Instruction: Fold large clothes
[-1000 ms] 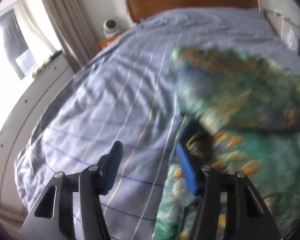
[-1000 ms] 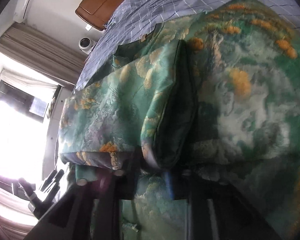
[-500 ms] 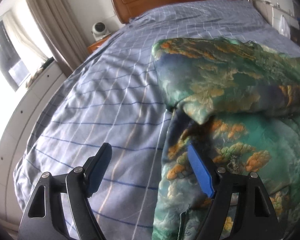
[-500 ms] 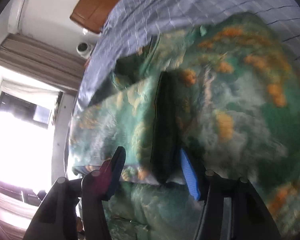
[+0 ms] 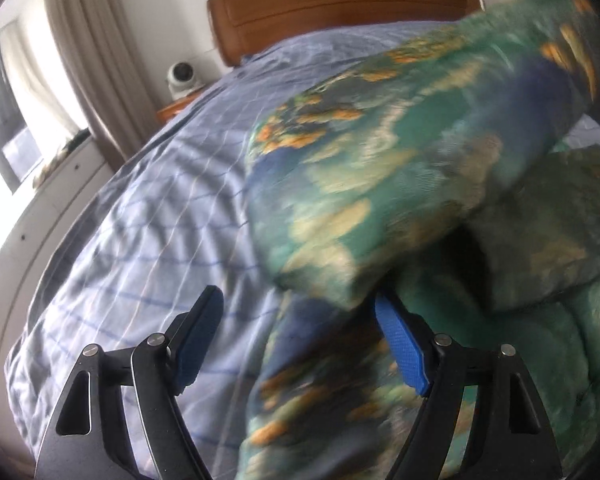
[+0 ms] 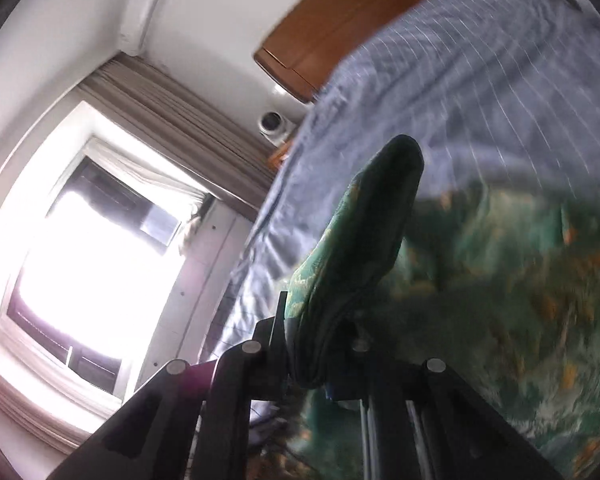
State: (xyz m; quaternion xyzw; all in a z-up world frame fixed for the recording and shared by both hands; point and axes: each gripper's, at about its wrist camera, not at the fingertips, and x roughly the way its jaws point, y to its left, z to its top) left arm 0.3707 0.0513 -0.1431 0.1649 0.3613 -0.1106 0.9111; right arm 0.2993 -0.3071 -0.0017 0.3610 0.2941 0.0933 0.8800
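Green printed garment (image 5: 380, 168) on the bed (image 5: 148, 216), lifted fold running from 7 o'clock to 1 o'clock. Right tongs (image 6: 320, 344) clamped tight on its folded edge. Left tongs (image 5: 300, 344) wide apart, nothing gripped, straddling the garment's border. Headboard (image 5: 340, 4) at 12, curtain (image 5: 84, 52) at 10.

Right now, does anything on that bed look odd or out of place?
Nothing looks damaged or spilled. The green patterned garment is half lifted, one fold pinched in the right gripper and hanging over the rest. The blue checked bedsheet is rumpled.
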